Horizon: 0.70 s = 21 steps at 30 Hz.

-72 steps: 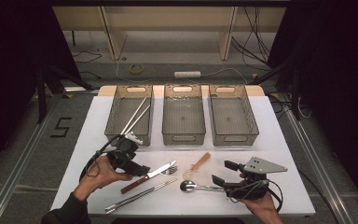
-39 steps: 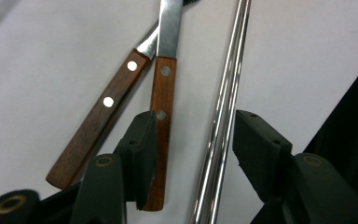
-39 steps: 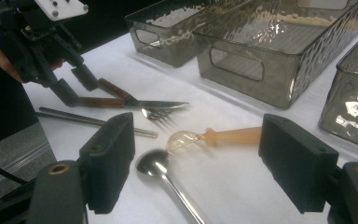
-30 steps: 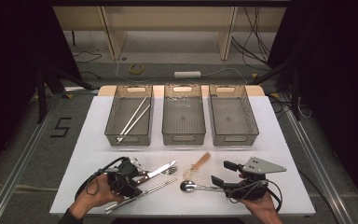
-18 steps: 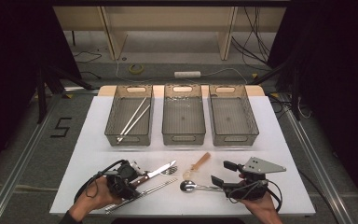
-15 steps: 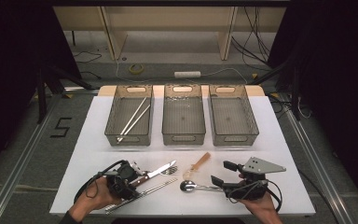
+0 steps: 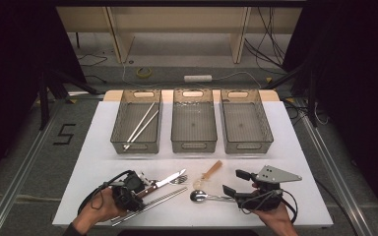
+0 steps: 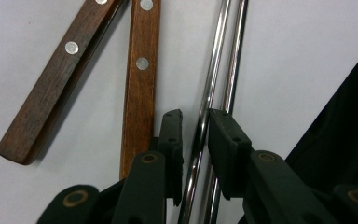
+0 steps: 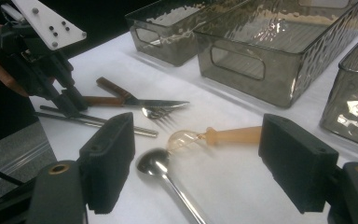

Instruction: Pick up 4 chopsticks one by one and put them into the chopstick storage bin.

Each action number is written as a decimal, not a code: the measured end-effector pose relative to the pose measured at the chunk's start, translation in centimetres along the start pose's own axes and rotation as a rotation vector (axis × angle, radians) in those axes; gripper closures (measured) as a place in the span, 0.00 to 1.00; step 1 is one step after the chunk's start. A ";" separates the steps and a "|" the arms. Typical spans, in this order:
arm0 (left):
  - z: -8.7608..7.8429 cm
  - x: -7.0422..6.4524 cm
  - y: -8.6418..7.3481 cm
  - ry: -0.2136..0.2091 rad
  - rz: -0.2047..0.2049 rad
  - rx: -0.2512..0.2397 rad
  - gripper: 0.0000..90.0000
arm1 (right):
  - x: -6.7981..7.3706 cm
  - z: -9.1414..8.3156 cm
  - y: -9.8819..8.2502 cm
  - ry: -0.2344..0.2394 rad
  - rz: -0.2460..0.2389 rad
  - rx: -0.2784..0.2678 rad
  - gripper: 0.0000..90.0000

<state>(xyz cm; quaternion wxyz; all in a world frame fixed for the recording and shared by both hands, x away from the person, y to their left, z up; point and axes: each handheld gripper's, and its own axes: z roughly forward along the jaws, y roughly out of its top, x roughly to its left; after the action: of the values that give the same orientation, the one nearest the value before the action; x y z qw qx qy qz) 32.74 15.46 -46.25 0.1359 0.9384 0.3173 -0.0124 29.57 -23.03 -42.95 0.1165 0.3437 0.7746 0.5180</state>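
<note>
Two steel chopsticks (image 7: 152, 201) lie side by side near the table's front left. My left gripper (image 7: 140, 193) reaches down on them. In the left gripper view its jaws (image 8: 196, 114) straddle one chopstick (image 8: 204, 98) and have just been closing, with a thin gap still on each side. The second chopstick runs behind the right jaw. Two wooden handles (image 8: 140, 79) lie just left of them. My right gripper (image 7: 234, 182) is open at the front right, and its jaws (image 9: 196, 154) stand wide over a metal spoon (image 9: 156, 163).
A wood-handled knife (image 7: 167, 180), a fork (image 7: 179, 179) and a pale small spoon (image 7: 209, 173) lie mid-table. Three smoky trays stand in a row behind: the left tray (image 7: 135, 147) holds two chopsticks (image 7: 140, 126), and the middle tray (image 7: 193, 146) and right tray (image 7: 248, 146) look bare.
The left hand came back from near the left tray to the front edge and set its gripper over the steel chopsticks. The right gripper has not moved.
</note>
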 end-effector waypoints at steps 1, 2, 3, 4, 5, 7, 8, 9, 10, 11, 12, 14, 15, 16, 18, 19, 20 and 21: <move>0.0 0.0 0.0 0.001 -0.002 0.000 0.83 | 0.0 0.0 0.0 0.000 0.000 0.000 0.31; 0.0 -0.1 0.0 0.002 -0.002 0.001 0.83 | 0.0 0.0 0.0 0.000 0.000 -0.001 0.31; 0.0 -0.1 0.0 0.003 -0.001 0.001 0.83 | 0.0 0.0 0.0 0.000 0.000 -0.001 0.31; 0.0 -0.1 0.0 0.004 0.000 0.001 0.83 | 0.0 0.0 0.0 0.000 0.000 -0.001 0.31; 0.0 -0.1 0.0 0.007 0.000 0.001 0.83 | 0.0 0.0 0.0 0.000 -0.001 0.000 0.31; 0.0 -0.1 0.0 0.010 0.001 0.001 0.84 | 0.0 0.0 0.0 0.000 0.000 0.000 0.31; 0.1 -0.1 0.0 0.012 0.002 0.001 0.84 | 0.0 0.0 0.0 0.000 0.000 0.000 0.31; 0.0 -0.1 0.1 0.016 0.011 0.006 0.84 | 0.0 0.0 0.0 0.000 -0.001 0.000 0.31; 0.0 -0.2 0.1 0.020 0.012 0.009 0.85 | 0.0 0.0 0.0 -0.001 0.000 -0.001 0.31; 0.0 -0.2 0.1 0.023 0.016 0.010 0.86 | 0.0 0.0 0.0 -0.001 0.001 -0.002 0.31; 0.0 -0.2 0.1 0.025 0.019 0.011 0.86 | 0.0 0.0 0.0 -0.001 0.000 -0.002 0.31; 0.1 -0.2 0.1 0.031 0.021 0.011 0.87 | 0.0 0.0 0.0 0.000 0.000 -0.001 0.31; 0.1 -0.3 0.1 0.035 0.024 0.011 0.87 | 0.0 0.0 0.0 0.000 0.000 0.000 0.31; 0.1 -0.3 0.1 0.034 0.028 0.016 0.88 | 0.0 0.0 0.0 0.001 0.000 0.000 0.31; 0.1 -0.3 0.2 0.038 0.036 0.018 0.88 | 0.0 0.0 0.0 -0.001 0.001 0.000 0.31; 0.1 -0.4 0.2 0.041 0.039 0.019 0.88 | 0.0 0.0 0.0 -0.001 0.000 0.001 0.31; 0.1 -0.4 0.2 0.043 0.040 0.020 0.88 | 0.0 0.0 0.0 -0.001 0.000 0.002 0.31; 0.1 -0.4 0.2 0.043 0.046 0.024 0.89 | 0.0 0.0 0.0 -0.001 0.000 0.002 0.31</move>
<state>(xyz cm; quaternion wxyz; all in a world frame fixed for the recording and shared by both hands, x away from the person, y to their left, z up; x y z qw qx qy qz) 32.56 14.98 -46.26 0.1182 0.9472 0.2981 0.0074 29.60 -23.02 -42.96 0.1163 0.3442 0.7751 0.5169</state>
